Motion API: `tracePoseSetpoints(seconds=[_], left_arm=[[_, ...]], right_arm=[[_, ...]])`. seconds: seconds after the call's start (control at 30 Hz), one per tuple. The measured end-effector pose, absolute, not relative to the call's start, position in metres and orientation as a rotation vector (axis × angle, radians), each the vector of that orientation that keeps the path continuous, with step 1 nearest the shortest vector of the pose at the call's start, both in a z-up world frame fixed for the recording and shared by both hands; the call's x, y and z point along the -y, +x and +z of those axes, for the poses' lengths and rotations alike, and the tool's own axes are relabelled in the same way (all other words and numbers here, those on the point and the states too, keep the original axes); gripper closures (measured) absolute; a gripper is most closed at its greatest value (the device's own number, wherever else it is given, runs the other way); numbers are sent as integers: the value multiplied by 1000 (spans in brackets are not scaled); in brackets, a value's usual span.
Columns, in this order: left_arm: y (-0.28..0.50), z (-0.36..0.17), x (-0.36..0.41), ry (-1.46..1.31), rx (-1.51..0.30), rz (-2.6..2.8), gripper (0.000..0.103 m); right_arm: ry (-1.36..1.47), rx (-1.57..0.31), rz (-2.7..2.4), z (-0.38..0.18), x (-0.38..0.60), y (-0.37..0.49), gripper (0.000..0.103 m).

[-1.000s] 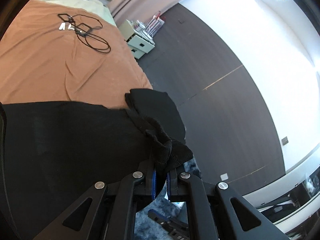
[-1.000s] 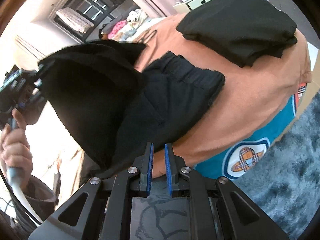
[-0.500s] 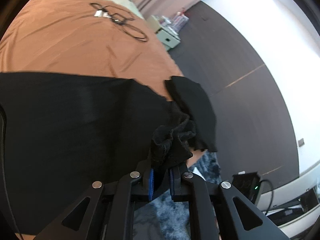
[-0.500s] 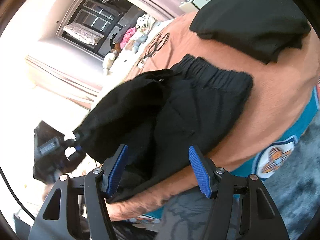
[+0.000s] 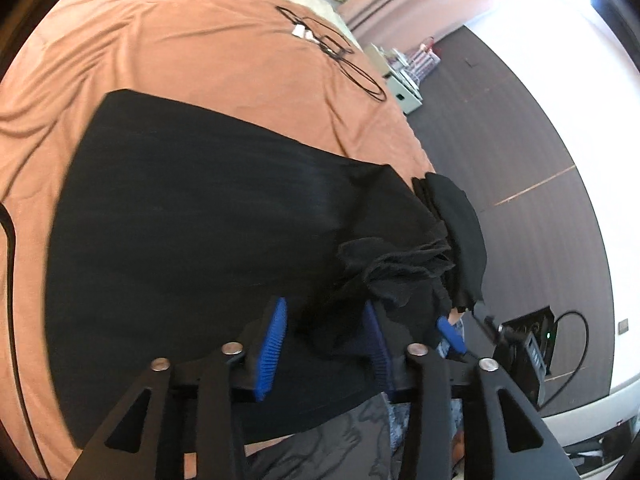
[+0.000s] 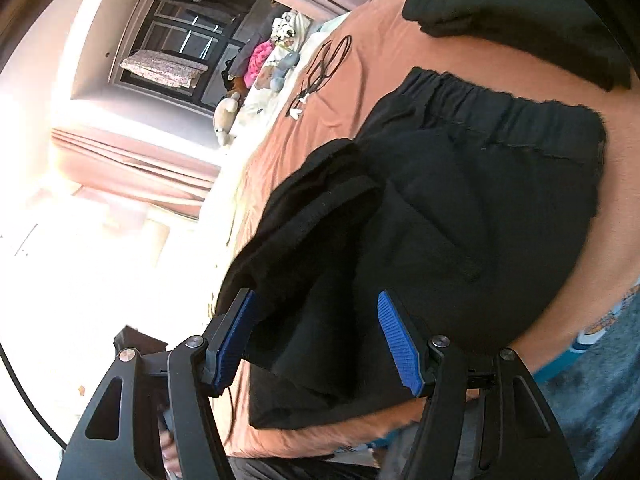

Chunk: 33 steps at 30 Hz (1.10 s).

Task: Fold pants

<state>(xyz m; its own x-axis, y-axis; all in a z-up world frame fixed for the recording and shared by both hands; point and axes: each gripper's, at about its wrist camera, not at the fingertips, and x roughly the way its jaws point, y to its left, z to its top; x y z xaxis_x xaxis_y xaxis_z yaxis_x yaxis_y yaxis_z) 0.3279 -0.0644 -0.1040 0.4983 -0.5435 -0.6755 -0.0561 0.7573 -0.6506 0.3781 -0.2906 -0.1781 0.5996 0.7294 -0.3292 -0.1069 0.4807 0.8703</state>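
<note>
Orange bedspread (image 5: 208,48) bears black pants (image 5: 192,232) between opening left tongs (image 5: 326,344), wide right tongs (image 6: 320,336).

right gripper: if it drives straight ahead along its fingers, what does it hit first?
Most likely the black pants. The right gripper has open jaws, and folded black fabric already lies between and just beyond the pads on the brown bedspread. Depth is unclear, but nothing else sits nearer in that line.
</note>
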Motion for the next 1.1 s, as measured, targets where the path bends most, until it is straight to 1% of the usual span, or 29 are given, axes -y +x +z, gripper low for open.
tracePoseSetpoints(seconds=[0.23, 0.3, 0.37, 0.43, 0.5, 0.53, 0.6, 0.9, 1.0, 1.1], left_arm=[[313, -100, 33, -687, -1000, -293, 57], [312, -96, 29, -680, -988, -287, 57], [309, -93, 25, -674, -978, -286, 57], [307, -91, 21, -667, -968, -284, 55], [308, -89, 20, -667, -957, -296, 46], [308, -88, 20, -665, -954, -298, 37], [308, -87, 21, -653, -951, -292, 27], [312, -88, 16, -652, -942, -286, 26], [312, -88, 13, -652, -939, -278, 26], [312, -90, 11, -654, -942, -270, 26]], right_arm=[[985, -796, 597, -189, 277, 419, 41], [1003, -801, 597, -194, 277, 434, 36], [1021, -804, 597, -198, 277, 444, 32], [1038, -806, 601, -201, 274, 448, 32], [1063, -811, 608, -208, 272, 457, 26], [1071, -811, 610, -209, 272, 453, 26], [1091, -814, 615, -216, 272, 456, 25], [1101, -828, 575, -229, 258, 466, 25], [1107, -849, 538, -234, 256, 458, 25], [1101, -847, 524, -230, 251, 458, 25]])
